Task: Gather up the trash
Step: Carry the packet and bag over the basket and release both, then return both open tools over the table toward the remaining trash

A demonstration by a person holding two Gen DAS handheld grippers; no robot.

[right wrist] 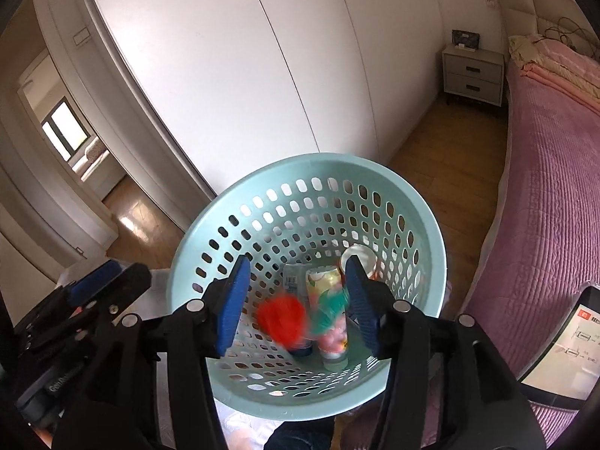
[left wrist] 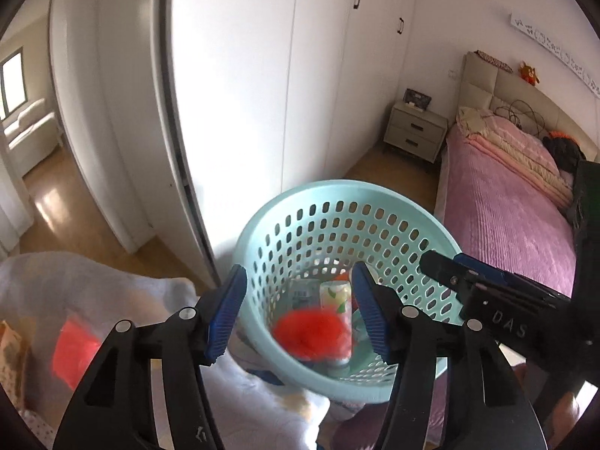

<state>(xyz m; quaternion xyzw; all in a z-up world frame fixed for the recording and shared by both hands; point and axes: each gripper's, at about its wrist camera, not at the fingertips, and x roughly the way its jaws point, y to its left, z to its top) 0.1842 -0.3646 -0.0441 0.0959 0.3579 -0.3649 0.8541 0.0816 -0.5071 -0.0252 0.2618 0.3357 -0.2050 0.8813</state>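
Right wrist: blurred red wrapper (right wrist: pixel 281 317) mid-basket (right wrist: pixel 258 410)

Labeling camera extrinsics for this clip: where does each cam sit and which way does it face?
Left wrist: on the left gripper, angled down into the teal basket; its own open jaws show, with the right gripper entering from the right edge.
Right wrist: on the right gripper, angled down into the basket from closer; its own open jaws show, with the left gripper at the left edge.
Shared: basket, blurred red trash, printed tube, wardrobe, pink bed.
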